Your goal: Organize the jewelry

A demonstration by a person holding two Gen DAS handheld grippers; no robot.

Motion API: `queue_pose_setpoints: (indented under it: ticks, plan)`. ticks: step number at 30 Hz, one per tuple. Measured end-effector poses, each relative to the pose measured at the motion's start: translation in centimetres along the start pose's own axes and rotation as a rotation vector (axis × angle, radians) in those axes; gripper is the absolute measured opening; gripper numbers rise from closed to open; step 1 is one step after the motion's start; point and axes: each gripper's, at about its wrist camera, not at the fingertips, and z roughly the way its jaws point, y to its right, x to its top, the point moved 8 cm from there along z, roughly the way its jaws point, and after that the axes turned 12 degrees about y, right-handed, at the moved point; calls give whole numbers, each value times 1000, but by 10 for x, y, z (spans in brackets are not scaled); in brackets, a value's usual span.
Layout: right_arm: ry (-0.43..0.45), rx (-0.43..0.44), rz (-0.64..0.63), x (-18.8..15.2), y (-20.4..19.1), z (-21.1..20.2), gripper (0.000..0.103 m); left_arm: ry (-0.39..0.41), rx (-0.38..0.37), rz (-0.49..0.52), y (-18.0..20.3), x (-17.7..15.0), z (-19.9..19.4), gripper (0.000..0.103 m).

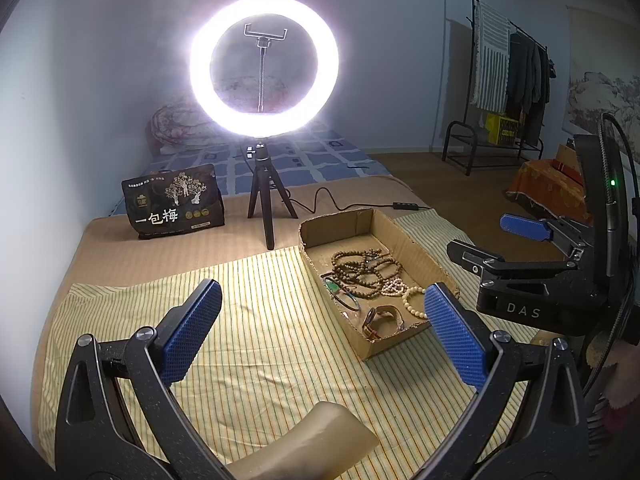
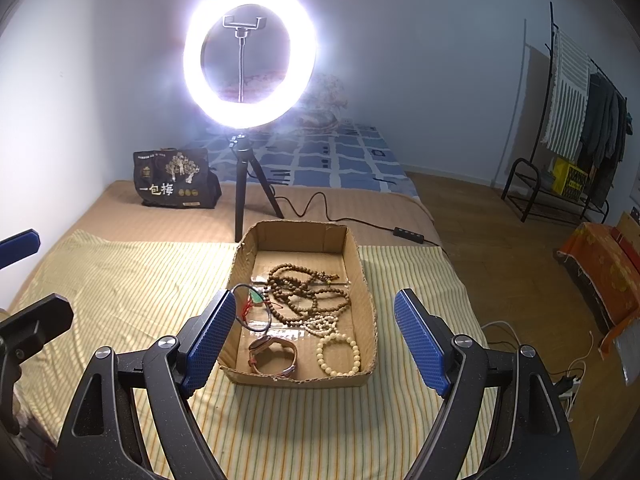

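I hold a claw in each hand over the bed, and both stand wide open with nothing between their blue pads. My left claw (image 1: 322, 320) hangs above the yellow striped cloth (image 1: 248, 344), with the cardboard box (image 1: 316, 232) just to its right. My right claw (image 2: 316, 336) points straight at that same cardboard box (image 2: 294, 236), whose near wall sits between my two open fingers.

All the jewelry lies inside the box. A long strand of brown wooden beads (image 2: 308, 292) is heaped in the middle. Touching its near edge is a small strand of pale beads (image 2: 322, 323), and nearer me, by the right wall, lies a cream bead bracelet (image 2: 338, 356). A watch with a brown strap (image 2: 272, 356) lies by the near wall, left of the cream bracelet. Against the left wall lies a dark cord loop with a green pendant (image 2: 256, 298).

Beyond the box a lit ring light (image 2: 248, 56) stands on a small tripod (image 2: 248, 184), and a dark printed bag (image 2: 174, 178) stands to its left.
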Motion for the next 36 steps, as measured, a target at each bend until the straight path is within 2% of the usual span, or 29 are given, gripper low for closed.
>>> queue_pose_setpoints:
  ticks: [36]
  plan:
    - [-6, 1, 5, -2, 0, 0, 82, 1, -1, -2, 1, 0, -1, 103]
